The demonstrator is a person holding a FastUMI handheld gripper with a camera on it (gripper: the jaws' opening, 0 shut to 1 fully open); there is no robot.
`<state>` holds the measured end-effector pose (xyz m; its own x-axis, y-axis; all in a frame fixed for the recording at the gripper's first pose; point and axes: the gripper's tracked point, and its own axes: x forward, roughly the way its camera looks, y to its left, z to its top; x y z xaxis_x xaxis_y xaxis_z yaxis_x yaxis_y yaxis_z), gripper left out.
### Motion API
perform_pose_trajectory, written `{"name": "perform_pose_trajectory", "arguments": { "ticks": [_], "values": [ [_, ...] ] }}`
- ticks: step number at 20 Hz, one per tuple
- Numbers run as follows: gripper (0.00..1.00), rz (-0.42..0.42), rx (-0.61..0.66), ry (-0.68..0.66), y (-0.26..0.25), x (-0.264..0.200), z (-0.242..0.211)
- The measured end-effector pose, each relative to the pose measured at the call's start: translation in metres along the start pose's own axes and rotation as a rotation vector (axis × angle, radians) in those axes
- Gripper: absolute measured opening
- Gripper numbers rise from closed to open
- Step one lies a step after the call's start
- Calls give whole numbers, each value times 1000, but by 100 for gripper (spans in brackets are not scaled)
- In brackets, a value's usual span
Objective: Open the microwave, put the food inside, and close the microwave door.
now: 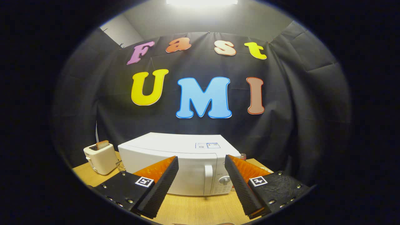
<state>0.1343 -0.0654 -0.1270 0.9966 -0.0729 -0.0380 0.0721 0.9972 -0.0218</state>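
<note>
Gripper (201, 162) fingers spread wide, empty; white microwave (175, 162) just ahead, door shut, on wooden table (193, 209).

We note a light wooden table (193, 209) with visible grain. On it sits a white microwave (175, 162), door shut, its handle and a dial facing us. Beside the microwave stands a cream toaster (101, 159) with a slice of toast (102, 144) poking out of its slot. A small wire object (121, 167) lies between the two; we cannot identify it.
</note>
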Motion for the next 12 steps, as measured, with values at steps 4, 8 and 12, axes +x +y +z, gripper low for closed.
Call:
{"name": "perform_pose_trajectory", "arguments": {
  "ticks": [4,8,12],
  "values": [
    [96,-11,-15,15,-8,25,-27],
    [95,-7,7,63,-15,52,-62],
    [87,-29,0,88,-22,76,-89]
  ]
}}
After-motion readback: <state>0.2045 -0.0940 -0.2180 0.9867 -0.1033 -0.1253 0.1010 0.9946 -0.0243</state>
